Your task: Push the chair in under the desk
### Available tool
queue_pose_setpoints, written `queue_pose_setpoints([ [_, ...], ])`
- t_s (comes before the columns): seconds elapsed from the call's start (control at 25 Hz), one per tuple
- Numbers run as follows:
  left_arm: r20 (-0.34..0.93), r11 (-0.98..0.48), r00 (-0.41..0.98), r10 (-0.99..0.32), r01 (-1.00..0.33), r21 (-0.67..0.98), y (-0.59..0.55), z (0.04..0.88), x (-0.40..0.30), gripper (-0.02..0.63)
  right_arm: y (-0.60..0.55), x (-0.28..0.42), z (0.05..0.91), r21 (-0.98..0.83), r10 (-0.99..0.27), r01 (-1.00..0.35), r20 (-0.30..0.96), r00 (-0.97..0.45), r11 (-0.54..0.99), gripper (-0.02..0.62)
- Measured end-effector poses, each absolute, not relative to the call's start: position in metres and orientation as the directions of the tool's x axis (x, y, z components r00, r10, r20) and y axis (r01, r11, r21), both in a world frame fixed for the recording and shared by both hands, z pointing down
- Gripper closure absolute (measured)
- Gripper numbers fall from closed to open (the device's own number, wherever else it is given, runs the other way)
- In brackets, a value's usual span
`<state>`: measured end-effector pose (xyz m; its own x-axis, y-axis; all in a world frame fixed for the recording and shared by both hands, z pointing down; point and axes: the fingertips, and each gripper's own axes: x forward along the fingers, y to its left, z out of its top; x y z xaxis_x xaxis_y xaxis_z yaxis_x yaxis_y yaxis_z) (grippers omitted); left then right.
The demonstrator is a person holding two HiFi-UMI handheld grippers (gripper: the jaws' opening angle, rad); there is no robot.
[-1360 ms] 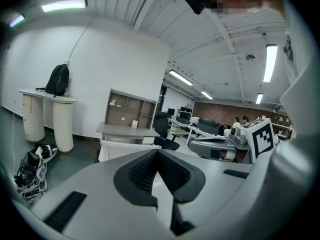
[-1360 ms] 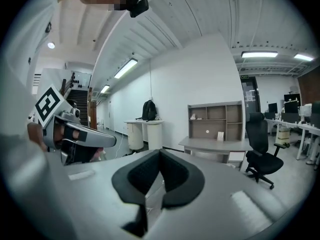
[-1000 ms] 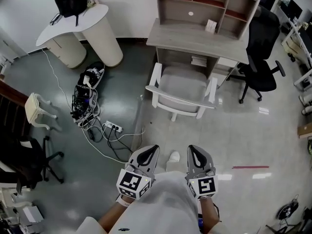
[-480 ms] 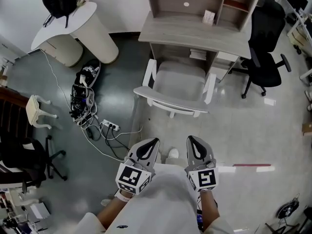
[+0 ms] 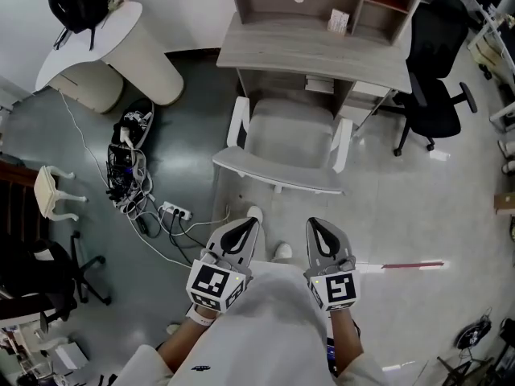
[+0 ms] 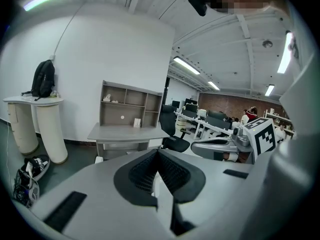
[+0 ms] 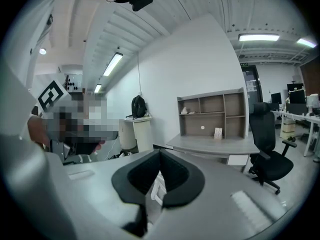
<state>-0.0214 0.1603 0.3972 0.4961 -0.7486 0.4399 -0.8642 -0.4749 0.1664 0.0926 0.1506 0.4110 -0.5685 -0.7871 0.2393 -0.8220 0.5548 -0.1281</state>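
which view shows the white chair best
The head view: the whole white chair shows from above, seat, armrests and backrest, in front of the desk. In the gripper views the shut left tool and right tool block it; only a white sliver shows past their jaws.

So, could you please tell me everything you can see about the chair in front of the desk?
The chair is a pale armchair with a grey padded seat, a white frame, two armrests and a curved back rail. It stands upright on the glossy floor, facing the wooden desk, with its back toward the person and its seat not yet under the desk. Only the floor touches it.
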Motion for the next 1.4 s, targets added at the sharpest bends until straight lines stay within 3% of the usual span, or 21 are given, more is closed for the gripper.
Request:
queue_pose_setpoints([
  [0.72,0.393,-0.597,0.633,-0.667,-0.769,0.227,0.018,0.396,-0.098,0.6,0.02,-0.009,0.4,-0.104,-0.837,-0.877,0.266,-0.479,0.469,0.584],
  [1.2,0.413,-0.618,0.651,-0.637,-0.751,0.23,-0.005,0.399,-0.09,0.6,-0.004,0.002,0.401,-0.106,-0.822,-0.874,0.303,-0.482,0.474,0.584],
  [1.4,0.468,-0.703,0.691,-0.551,-0.686,0.188,-0.001,0.418,-0.069,0.6,-0.008,0.012,0.408,-0.079,-0.801,-0.857,0.321,-0.506,0.509,0.584],
])
